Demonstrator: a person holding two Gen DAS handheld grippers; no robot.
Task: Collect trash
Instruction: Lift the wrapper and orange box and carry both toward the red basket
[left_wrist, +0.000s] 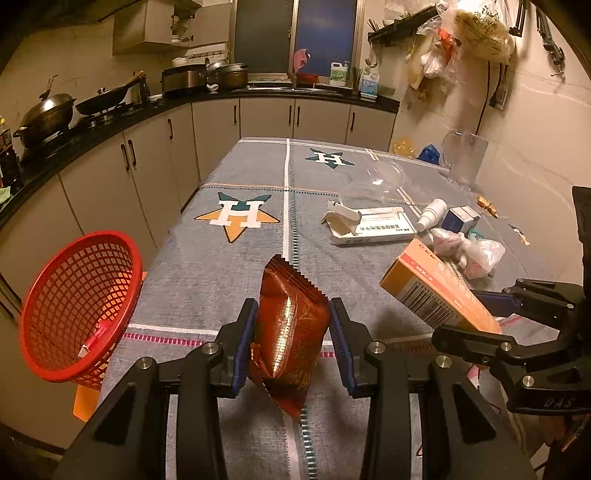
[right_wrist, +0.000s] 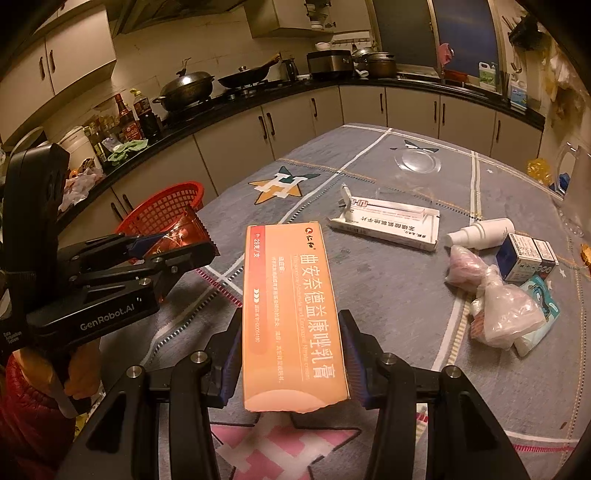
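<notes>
My left gripper (left_wrist: 293, 325) is shut on a red-brown foil snack wrapper (left_wrist: 291, 332) and holds it above the table; it also shows in the right wrist view (right_wrist: 184, 236). My right gripper (right_wrist: 291, 354) is shut on a long orange medicine box (right_wrist: 291, 314), also seen in the left wrist view (left_wrist: 436, 288). A red mesh basket (left_wrist: 77, 306) sits tilted at the table's left edge, with a small scrap inside; it shows in the right wrist view (right_wrist: 166, 210) too.
On the grey tablecloth (left_wrist: 221, 258) lie an opened white carton (left_wrist: 373, 225), a white bottle (left_wrist: 430, 214), a small blue-white box (left_wrist: 461, 218), crumpled plastic bags (left_wrist: 472, 251) and a clear plastic lid (left_wrist: 384, 177). Kitchen counter (left_wrist: 110, 122) runs along the left and back.
</notes>
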